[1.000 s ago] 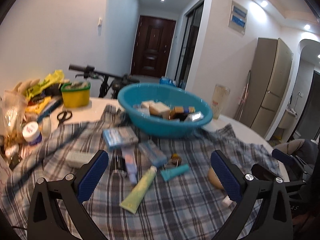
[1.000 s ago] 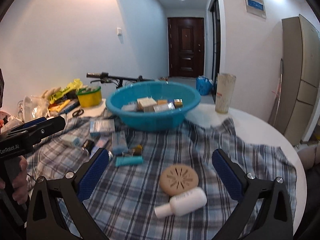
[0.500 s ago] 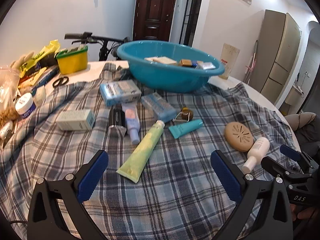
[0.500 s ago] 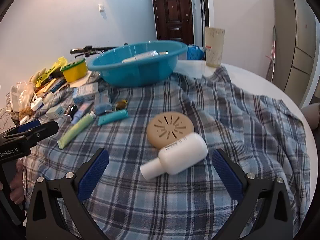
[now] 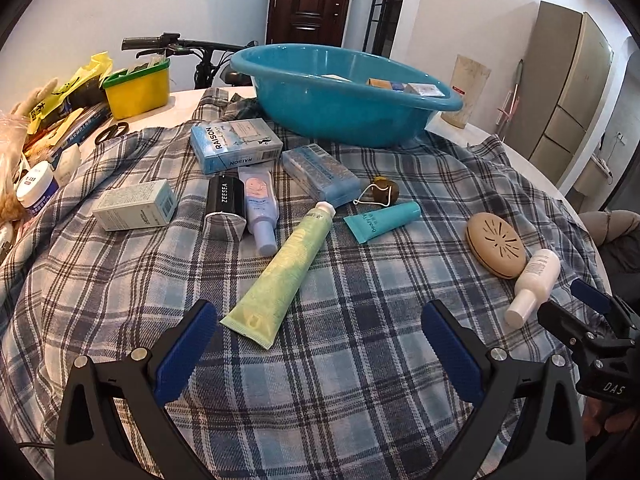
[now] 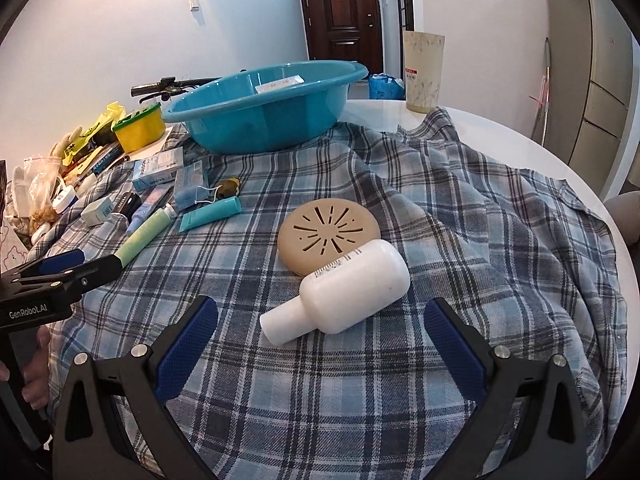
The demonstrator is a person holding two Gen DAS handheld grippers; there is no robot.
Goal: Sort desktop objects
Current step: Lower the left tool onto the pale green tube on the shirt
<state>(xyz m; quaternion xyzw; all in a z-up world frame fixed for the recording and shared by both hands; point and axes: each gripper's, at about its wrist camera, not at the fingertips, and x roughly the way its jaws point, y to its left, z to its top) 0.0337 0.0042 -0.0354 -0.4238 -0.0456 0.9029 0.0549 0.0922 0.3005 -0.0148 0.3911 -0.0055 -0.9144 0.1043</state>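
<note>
Tubes [image 5: 285, 269]: 4 | boxes [image 5: 235, 145]: 3 | bottle [image 6: 340, 293]: 1 | left gripper [image 5: 320, 350], right gripper [image 6: 320, 346]: spread, empty

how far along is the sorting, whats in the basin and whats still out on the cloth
Partly done. A few small boxes already sit in the blue basin. Nothing is in hand: the left gripper and right gripper are both open and empty. Still out on the plaid cloth: the green tube, teal tube, RAISON box, tan disc and white bottle, the one nearest the right gripper.
</note>
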